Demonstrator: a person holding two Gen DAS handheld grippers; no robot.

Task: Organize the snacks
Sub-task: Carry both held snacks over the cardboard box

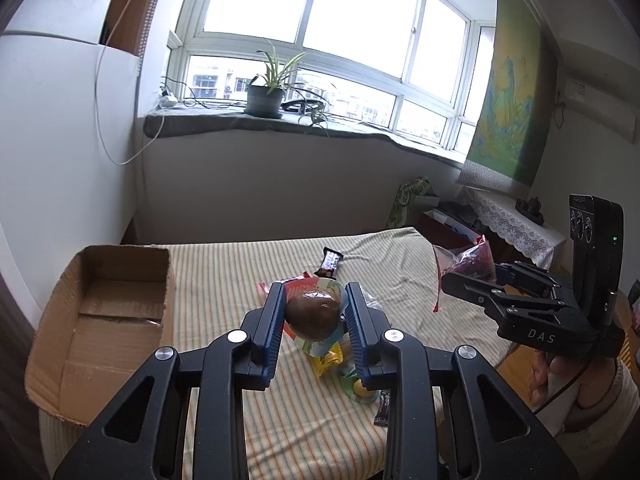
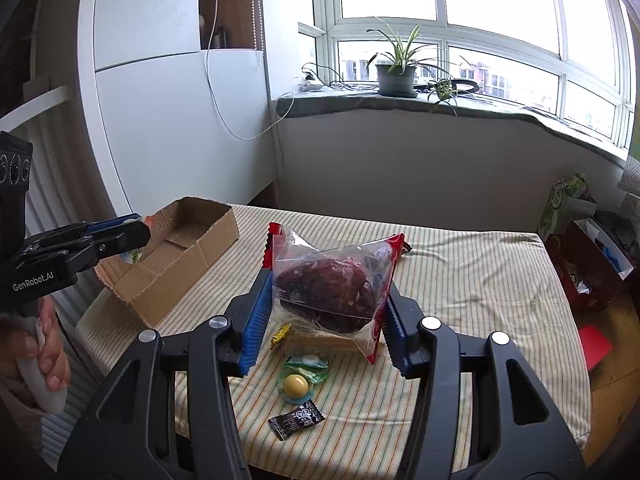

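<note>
A: Where are the snacks held, and how do they lie?

B: Left gripper (image 1: pixel 312 312): fingers clamped on a brown bun (image 1: pixel 311 317), its long axis running across from finger to finger. Right gripper (image 2: pixel 326 300): fingers clamped on a dark bun bag (image 2: pixel 330 286), its red-edged top pointing up.

A: And the room around them?

B: Both are above the striped tabletop (image 2: pixel 472 280). The open box (image 1: pixel 100 316) sits at its left edge. Small sweets (image 2: pixel 298 384) lie below the grippers; the far right of the tabletop is bare.
</note>
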